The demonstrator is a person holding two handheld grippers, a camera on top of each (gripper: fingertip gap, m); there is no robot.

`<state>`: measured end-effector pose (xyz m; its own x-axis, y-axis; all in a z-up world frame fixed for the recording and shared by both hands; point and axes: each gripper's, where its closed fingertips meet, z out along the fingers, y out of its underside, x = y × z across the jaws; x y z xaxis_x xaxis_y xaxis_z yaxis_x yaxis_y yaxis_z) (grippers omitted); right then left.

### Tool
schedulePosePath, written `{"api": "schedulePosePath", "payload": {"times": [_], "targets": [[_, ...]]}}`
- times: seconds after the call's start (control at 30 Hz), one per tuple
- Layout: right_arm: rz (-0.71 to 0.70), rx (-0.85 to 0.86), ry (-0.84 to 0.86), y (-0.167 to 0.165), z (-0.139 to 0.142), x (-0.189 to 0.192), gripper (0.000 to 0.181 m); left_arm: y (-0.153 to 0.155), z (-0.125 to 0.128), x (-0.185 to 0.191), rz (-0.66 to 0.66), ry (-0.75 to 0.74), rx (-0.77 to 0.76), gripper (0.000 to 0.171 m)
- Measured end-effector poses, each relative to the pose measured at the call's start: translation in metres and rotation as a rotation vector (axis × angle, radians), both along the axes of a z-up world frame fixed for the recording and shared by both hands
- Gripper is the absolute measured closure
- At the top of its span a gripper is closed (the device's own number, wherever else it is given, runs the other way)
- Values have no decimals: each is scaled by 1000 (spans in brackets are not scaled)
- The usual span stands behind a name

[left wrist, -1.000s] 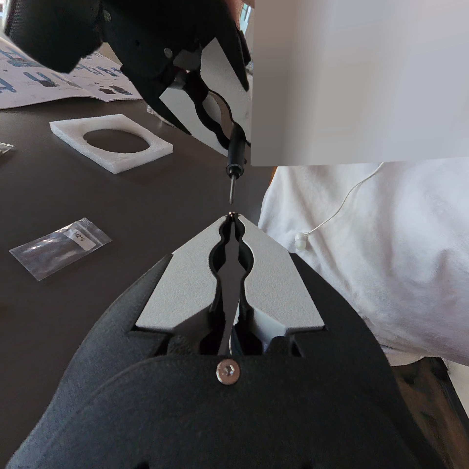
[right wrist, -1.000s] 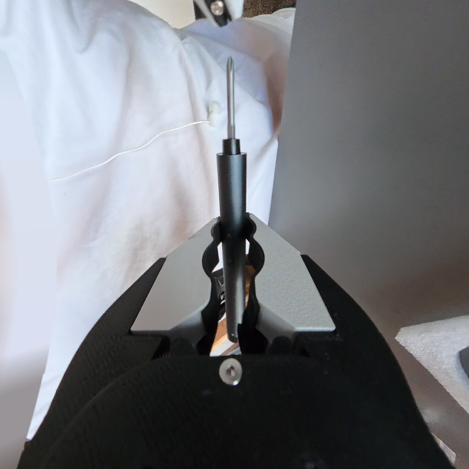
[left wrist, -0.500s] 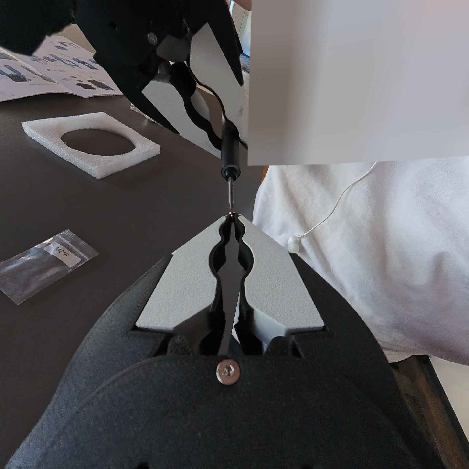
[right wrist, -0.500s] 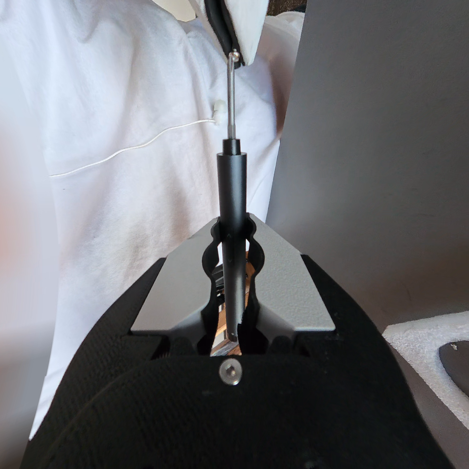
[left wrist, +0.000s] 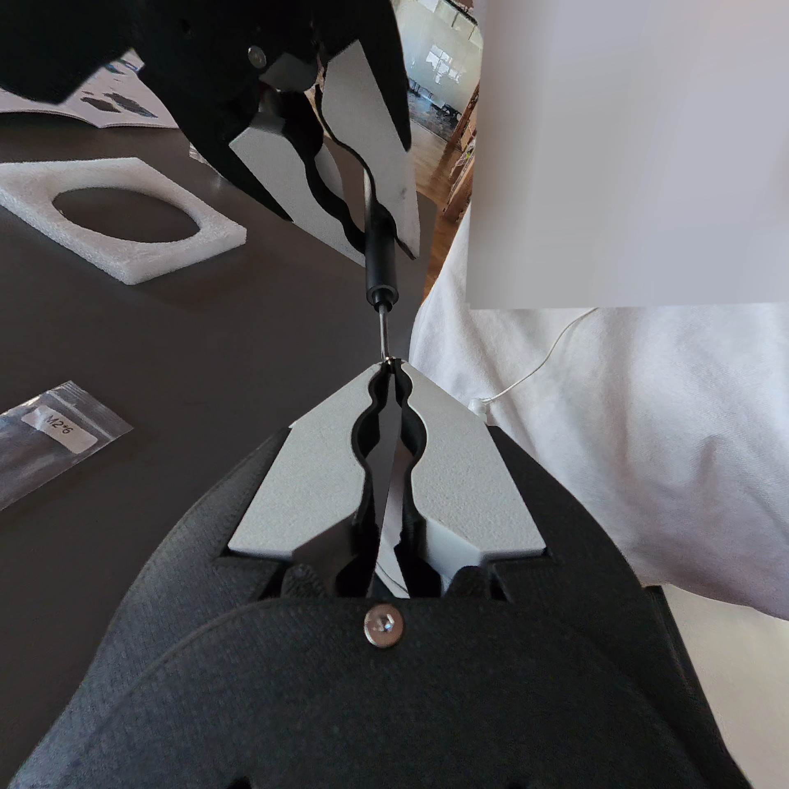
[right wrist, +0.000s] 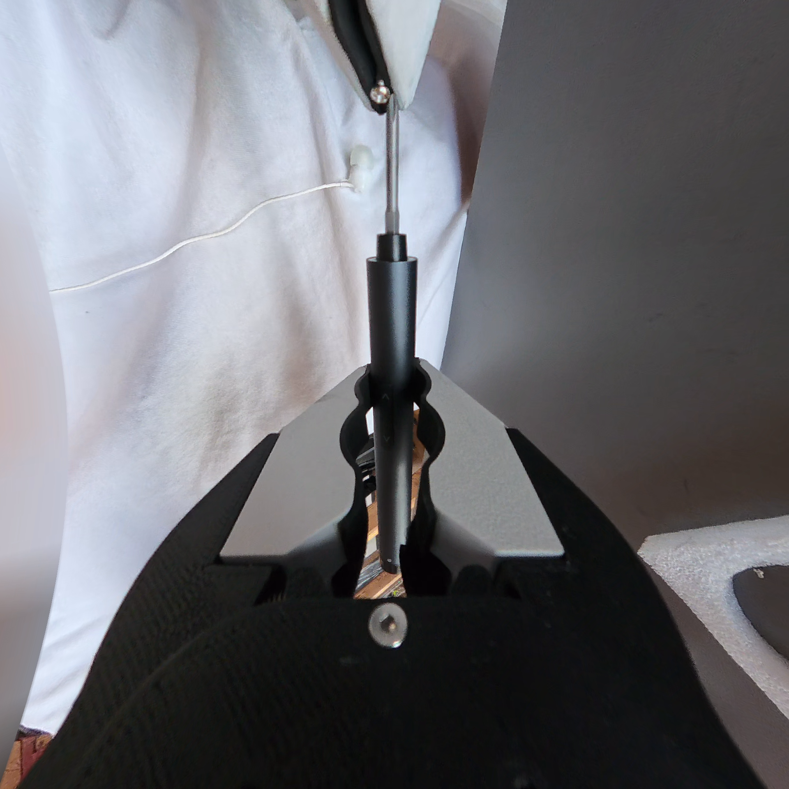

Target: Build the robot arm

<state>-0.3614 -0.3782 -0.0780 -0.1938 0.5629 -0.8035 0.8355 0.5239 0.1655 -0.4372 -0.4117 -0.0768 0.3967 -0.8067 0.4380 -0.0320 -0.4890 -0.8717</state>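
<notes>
My left gripper (left wrist: pixel 389 366) is shut on a small silver screw (left wrist: pixel 389 362) pinched at its fingertips. My right gripper (right wrist: pixel 392 375) is shut on a slim black electric screwdriver (right wrist: pixel 392 341) that points forward along the fingers. The screwdriver's thin metal bit (right wrist: pixel 392 158) meets the screw (right wrist: pixel 380 93) held in the left gripper's tips (right wrist: pixel 386 100), seen at the top of the right wrist view. In the left wrist view the right gripper (left wrist: pixel 375 213) comes in from above with the screwdriver (left wrist: pixel 381 264), its bit touching the screw. Both are held above a dark table (left wrist: pixel 192 341).
A white foam square with a round hole (left wrist: pixel 128 222) lies on the table at the left; it also shows in the right wrist view (right wrist: pixel 717 572). A small clear bag with a white label (left wrist: pixel 47 444) lies nearer. Printed paper (left wrist: pixel 106 106) lies behind. A person in white clothing (left wrist: pixel 619 427) stands close. The tips of one gripper are about 9 centimetres away from the tips of the other.
The right gripper brought the screwdriver closer. The gap between bit and screw has closed and the bit tip now touches the screw in the left gripper.
</notes>
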Motion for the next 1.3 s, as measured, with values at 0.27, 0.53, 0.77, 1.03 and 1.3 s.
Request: {"api": "schedulePosePath", "payload": {"times": [0.27,0.53,0.77,1.03,1.3], "targets": [[-8,1,8,2,2,0,165,1,-2,-3,14,-8,-15,171],[-7,0,9,1,1,0,165,0,-1,2,-1,-9,-19,171],[2,3,5,0,2,2,165,0,-1,2,2,-15,-20,171],[6,7,-3,0,1,2,165,-2,-1,2,-1,-10,-17,171],[17,14,-10,-1,1,4,165,-3,1,2,-4,-10,-14,171]]}}
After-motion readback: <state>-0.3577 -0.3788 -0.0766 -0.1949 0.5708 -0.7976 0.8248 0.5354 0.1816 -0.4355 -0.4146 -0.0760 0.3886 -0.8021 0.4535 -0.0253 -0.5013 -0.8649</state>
